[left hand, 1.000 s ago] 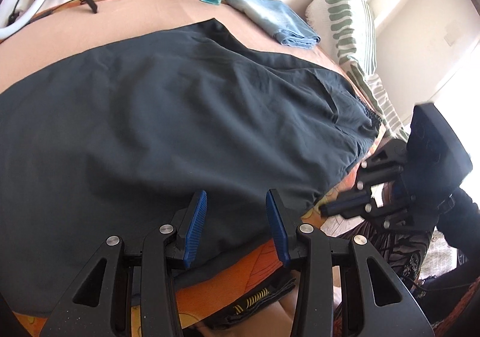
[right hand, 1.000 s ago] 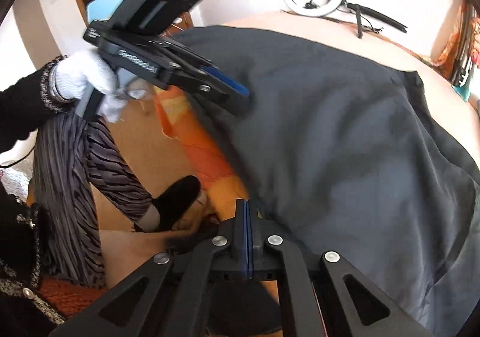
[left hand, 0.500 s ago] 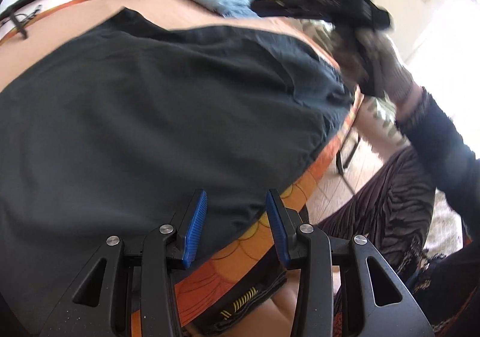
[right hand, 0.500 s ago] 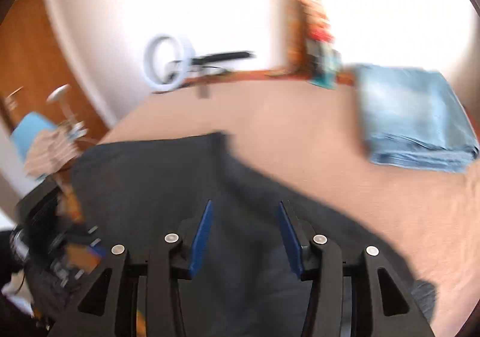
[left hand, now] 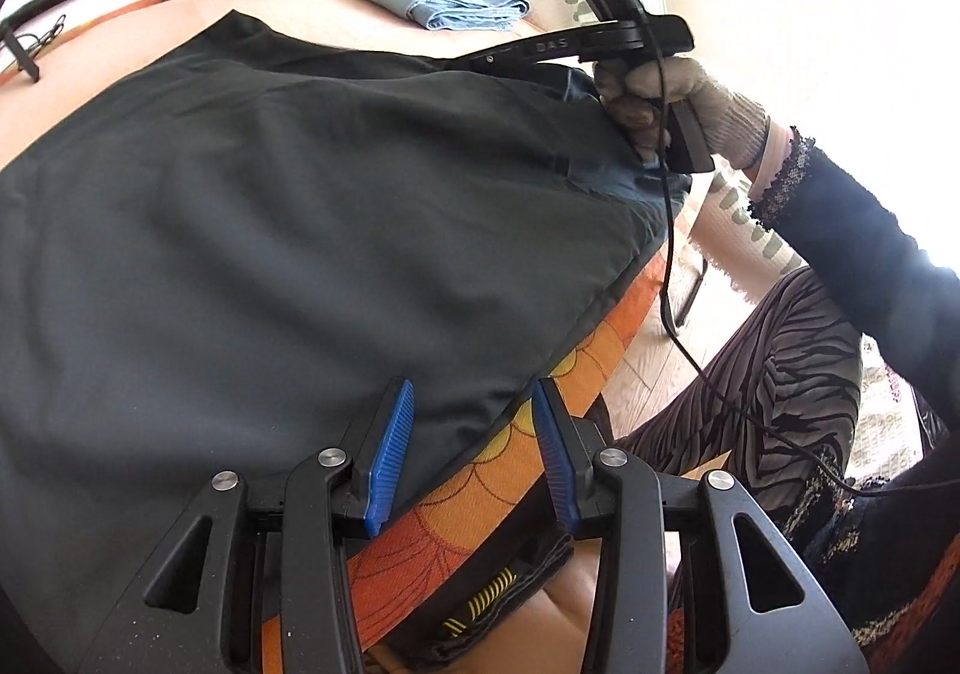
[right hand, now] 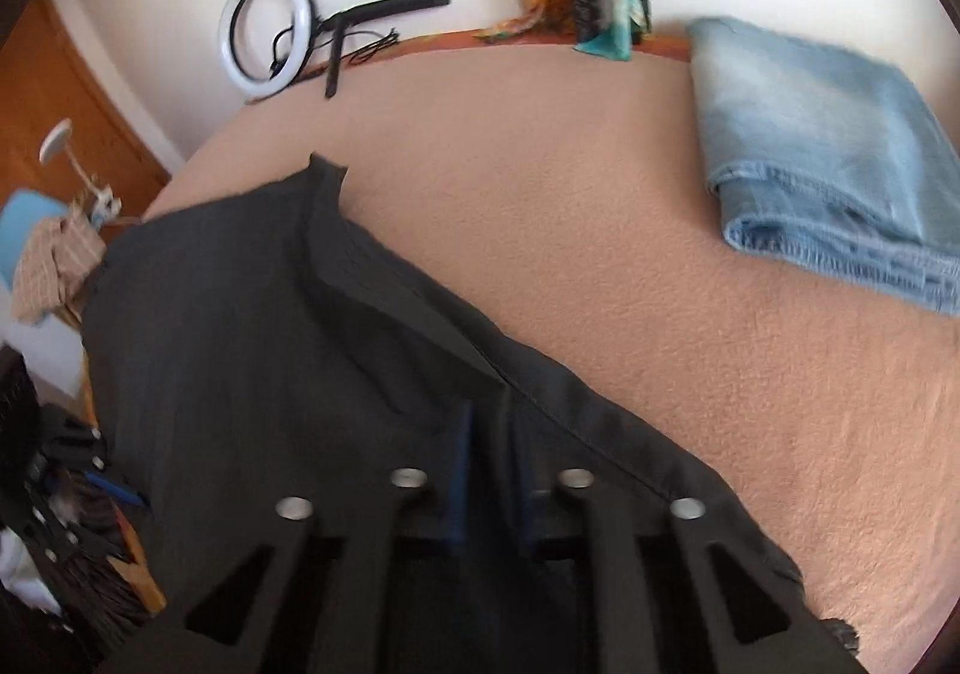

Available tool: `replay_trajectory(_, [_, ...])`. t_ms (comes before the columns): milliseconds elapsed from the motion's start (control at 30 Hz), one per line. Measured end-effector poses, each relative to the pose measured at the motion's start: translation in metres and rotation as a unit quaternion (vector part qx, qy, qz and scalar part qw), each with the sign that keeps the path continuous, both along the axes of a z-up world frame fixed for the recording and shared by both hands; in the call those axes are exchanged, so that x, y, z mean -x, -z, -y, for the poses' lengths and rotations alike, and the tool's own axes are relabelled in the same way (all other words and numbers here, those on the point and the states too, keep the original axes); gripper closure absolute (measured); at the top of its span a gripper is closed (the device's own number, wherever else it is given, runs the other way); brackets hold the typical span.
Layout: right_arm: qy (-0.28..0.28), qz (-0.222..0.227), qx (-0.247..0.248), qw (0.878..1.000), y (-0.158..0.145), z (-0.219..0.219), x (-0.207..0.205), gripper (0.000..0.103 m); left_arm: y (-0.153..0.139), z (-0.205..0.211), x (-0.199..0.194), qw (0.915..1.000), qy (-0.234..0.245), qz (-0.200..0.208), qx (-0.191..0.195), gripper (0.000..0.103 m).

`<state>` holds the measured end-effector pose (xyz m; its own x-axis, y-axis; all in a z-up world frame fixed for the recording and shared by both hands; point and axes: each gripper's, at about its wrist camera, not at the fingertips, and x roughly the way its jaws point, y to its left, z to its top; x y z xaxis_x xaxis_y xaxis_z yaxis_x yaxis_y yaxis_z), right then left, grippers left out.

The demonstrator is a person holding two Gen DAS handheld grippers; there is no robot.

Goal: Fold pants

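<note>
Dark grey pants lie spread flat on the bed; they also show in the right wrist view. My left gripper is open and empty over the pants' near edge at the bed's side. My right gripper hovers low over the far edge of the pants, near the waistband. Its blue pads are blurred and a small gap shows between them. In the left wrist view the right gripper's body reaches over the pants' far right corner.
Folded light blue jeans lie on the peach bedspread at the far right. A ring light and its stand lie at the bed's far edge. An orange patterned sheet hangs at the near side.
My right gripper swung from the near bed edge up and over to the pants' far edge, opened from shut, then narrowed. My left gripper stayed open at the near edge.
</note>
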<state>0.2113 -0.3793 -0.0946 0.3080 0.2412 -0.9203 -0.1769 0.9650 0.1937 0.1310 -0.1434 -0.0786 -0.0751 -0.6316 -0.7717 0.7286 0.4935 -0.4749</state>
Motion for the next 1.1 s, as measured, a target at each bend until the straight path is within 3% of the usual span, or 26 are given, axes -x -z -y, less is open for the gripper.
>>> replay_trajectory(67, [0.023,0.005,0.043,0.999,0.002,0.004,-0.001,0.103,0.000,0.000,0.000,1.0000,0.000,-0.002,0.001,0.064])
replay_trajectory(133, [0.041,-0.002,0.053,0.998,0.004,0.012,-0.001,0.103,-0.001,-0.001,-0.003,1.0000,-0.001,-0.005,0.003,0.064])
replay_trajectory(200, [0.055,-0.003,0.044,0.997,-0.004,0.018,0.004,0.095,0.000,-0.003,-0.004,0.9999,-0.004,-0.008,0.006,0.064])
replay_trajectory(267, [0.057,0.020,0.033,0.998,-0.020,0.018,0.014,0.072,0.000,-0.007,-0.006,0.9999,-0.011,-0.008,0.007,0.064])
replay_trajectory(333, [0.049,0.043,0.024,0.998,-0.041,0.010,0.031,0.071,0.000,-0.011,-0.009,0.9997,-0.023,-0.002,0.005,0.064])
replay_trajectory(467, [0.010,0.069,-0.015,0.997,-0.064,-0.019,0.071,0.071,-0.003,-0.027,-0.020,0.9975,-0.068,0.002,0.021,0.064])
replay_trajectory(633, [-0.068,0.043,-0.026,0.996,-0.052,-0.068,0.110,0.071,-0.017,-0.049,-0.035,0.9911,-0.124,0.014,0.045,0.063])
replay_trajectory(700, [-0.118,0.040,-0.021,0.992,-0.047,-0.089,0.125,0.071,-0.020,-0.062,-0.042,0.9876,-0.147,0.007,0.055,0.056])
replay_trajectory(800, [-0.162,0.037,-0.010,0.986,-0.042,-0.110,0.145,0.071,-0.026,-0.079,-0.047,0.9836,-0.174,0.026,0.042,0.055])
replay_trajectory(933, [-0.190,0.029,-0.012,0.981,-0.034,-0.123,0.157,0.071,-0.035,-0.114,-0.062,0.9716,-0.228,0.025,0.056,0.055])
replay_trajectory(1100, [-0.196,0.027,0.005,0.980,-0.024,-0.127,0.159,0.072,-0.053,-0.172,-0.089,0.9440,-0.320,0.027,0.076,0.055])
